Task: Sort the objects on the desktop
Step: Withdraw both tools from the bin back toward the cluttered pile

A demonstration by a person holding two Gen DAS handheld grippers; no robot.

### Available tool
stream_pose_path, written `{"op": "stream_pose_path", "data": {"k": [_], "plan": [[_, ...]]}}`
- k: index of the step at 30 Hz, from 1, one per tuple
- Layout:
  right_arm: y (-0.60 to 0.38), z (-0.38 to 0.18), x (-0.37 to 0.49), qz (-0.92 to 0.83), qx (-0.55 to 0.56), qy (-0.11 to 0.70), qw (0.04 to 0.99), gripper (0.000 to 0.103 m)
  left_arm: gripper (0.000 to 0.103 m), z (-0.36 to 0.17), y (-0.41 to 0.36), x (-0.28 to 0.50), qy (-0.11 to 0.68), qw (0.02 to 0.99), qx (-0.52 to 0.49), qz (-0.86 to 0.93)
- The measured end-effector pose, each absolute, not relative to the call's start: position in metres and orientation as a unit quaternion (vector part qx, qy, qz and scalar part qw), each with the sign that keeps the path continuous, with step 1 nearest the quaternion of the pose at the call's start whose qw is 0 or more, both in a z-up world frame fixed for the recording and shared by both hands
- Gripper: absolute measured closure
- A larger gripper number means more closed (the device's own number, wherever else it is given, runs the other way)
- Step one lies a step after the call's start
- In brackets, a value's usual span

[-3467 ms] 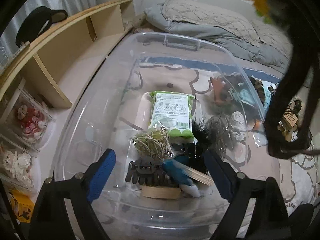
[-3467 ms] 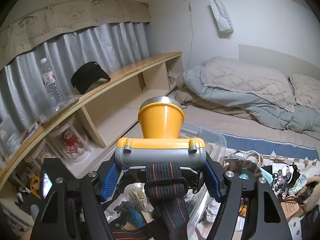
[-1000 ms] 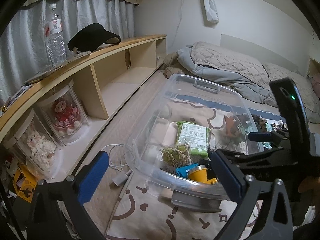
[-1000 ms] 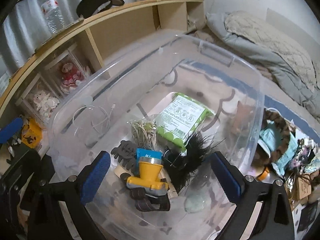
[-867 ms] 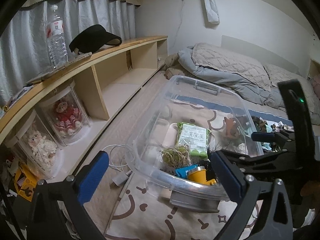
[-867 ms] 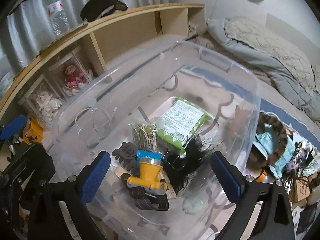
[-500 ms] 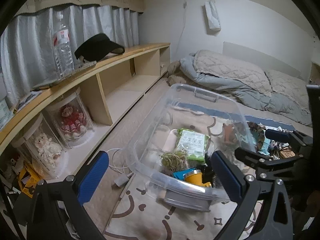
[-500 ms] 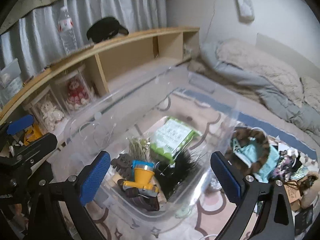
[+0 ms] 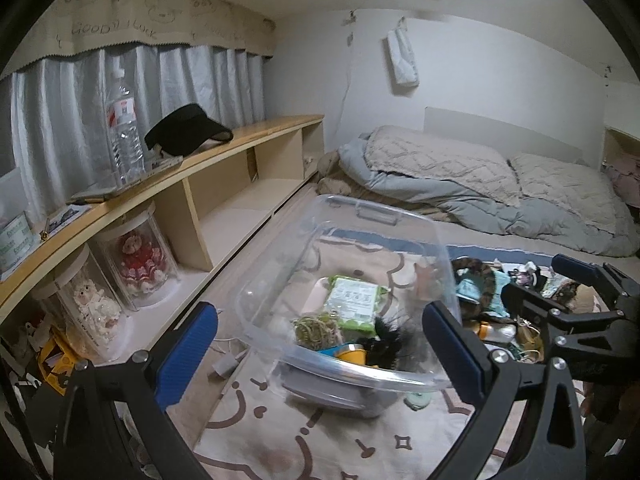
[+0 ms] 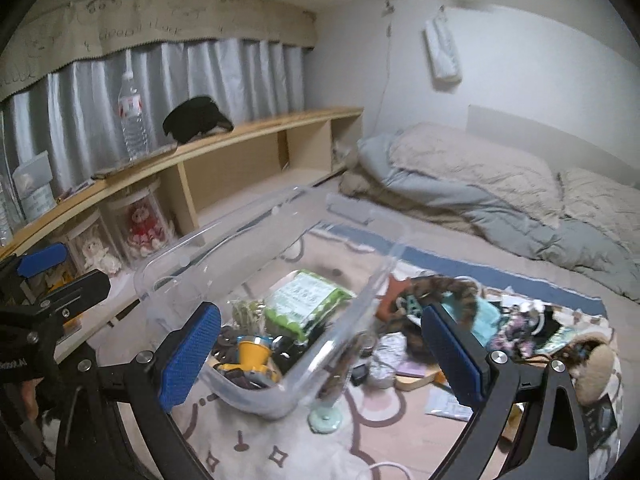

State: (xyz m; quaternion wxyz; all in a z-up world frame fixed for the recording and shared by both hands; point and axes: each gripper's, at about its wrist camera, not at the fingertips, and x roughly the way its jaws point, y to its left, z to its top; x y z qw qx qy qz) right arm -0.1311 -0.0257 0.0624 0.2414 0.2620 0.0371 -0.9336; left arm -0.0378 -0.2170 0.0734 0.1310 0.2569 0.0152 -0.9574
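A clear plastic bin stands on the patterned mat. Inside lie a yellow headlamp, a green packet, a bundle of twine and black feathers. My left gripper is open and empty, raised in front of the bin. My right gripper is open and empty, above the bin's right front corner. A pile of loose objects lies on the mat right of the bin.
A long wooden shelf runs along the left, with a water bottle and a black visor on top and doll jars below. A bed with a grey quilt lies behind. A white cable lies left of the bin.
The right gripper let go of the yellow headlamp in the bin and drew back up and to the right. Both grippers have lifted away from the bin.
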Motion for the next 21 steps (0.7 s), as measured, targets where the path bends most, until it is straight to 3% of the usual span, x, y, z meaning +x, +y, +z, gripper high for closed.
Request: {"op": "stream_pose_path", "data": {"k": [21], "plan": [[0.099,0.056,-0.054,-0.975,0.151,0.017,0.159,0.003,0.000,0.066,-0.128,0.008,0.020,0.082,0.163,-0.983]]}}
